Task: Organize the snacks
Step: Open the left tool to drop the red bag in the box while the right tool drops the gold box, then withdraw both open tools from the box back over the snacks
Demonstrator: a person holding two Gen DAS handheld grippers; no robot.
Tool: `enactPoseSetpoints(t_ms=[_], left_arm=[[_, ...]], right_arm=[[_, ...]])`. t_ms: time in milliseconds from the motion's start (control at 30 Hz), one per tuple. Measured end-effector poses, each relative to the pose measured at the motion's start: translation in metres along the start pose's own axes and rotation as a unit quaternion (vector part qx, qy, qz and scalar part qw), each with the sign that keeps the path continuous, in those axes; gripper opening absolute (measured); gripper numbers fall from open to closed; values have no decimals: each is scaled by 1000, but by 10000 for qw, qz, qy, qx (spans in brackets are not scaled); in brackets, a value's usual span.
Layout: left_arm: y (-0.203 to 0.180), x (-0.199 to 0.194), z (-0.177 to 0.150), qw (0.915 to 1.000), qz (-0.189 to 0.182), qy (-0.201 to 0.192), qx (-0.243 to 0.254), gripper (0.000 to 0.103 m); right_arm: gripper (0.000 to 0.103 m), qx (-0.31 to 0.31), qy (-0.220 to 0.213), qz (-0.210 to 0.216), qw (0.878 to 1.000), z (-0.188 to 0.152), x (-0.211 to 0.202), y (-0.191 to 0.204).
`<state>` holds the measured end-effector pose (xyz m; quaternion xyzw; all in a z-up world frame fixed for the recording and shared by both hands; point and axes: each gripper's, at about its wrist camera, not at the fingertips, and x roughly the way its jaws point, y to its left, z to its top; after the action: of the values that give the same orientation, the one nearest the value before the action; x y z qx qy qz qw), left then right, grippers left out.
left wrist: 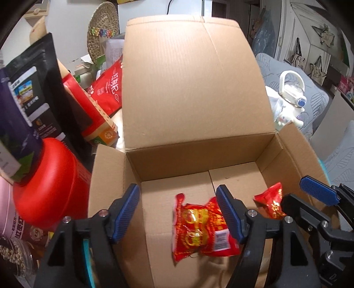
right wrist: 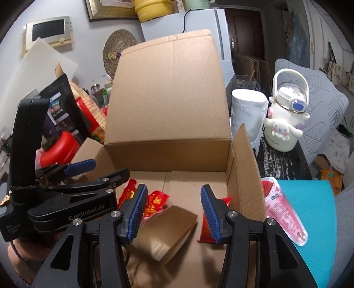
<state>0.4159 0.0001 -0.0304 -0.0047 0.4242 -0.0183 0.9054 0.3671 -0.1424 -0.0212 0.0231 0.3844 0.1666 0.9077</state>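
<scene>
Both grippers hover over the open cardboard box (left wrist: 194, 155). The left gripper (left wrist: 179, 212) has its fingers apart above a red snack packet (left wrist: 199, 230) blurred inside the box. The right gripper (right wrist: 174, 212) is also spread, gripping nothing, with a second red packet (left wrist: 271, 203) nearby.

Room backdrop: a pale wall (right wrist: 88, 44) carries a framed intercom panel (right wrist: 49, 31) and a round woven mat (right wrist: 117, 53). A white refrigerator (right wrist: 199, 24) stands behind, a yellow container (right wrist: 152, 8) on top. A dark brown door (right wrist: 243, 28) lies beyond. At right, a chair with a grey leaf-quilted cushion (right wrist: 320, 104) and white cabinet doors (left wrist: 309, 26). Even indoor light.
</scene>
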Motion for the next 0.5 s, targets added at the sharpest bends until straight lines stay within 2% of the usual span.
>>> enactPoseSetpoints(t_ms=[233, 500], left_arm=[[-2, -34, -2, 9998, -79, -208, 12, 72], [-6, -94, -5, 9976, -137, -679, 86, 72]], right_arm=[[50, -79, -226, -44, 9997, 4, -33, 10], [50, -215, -575, -21, 9981, 7, -81, 26]])
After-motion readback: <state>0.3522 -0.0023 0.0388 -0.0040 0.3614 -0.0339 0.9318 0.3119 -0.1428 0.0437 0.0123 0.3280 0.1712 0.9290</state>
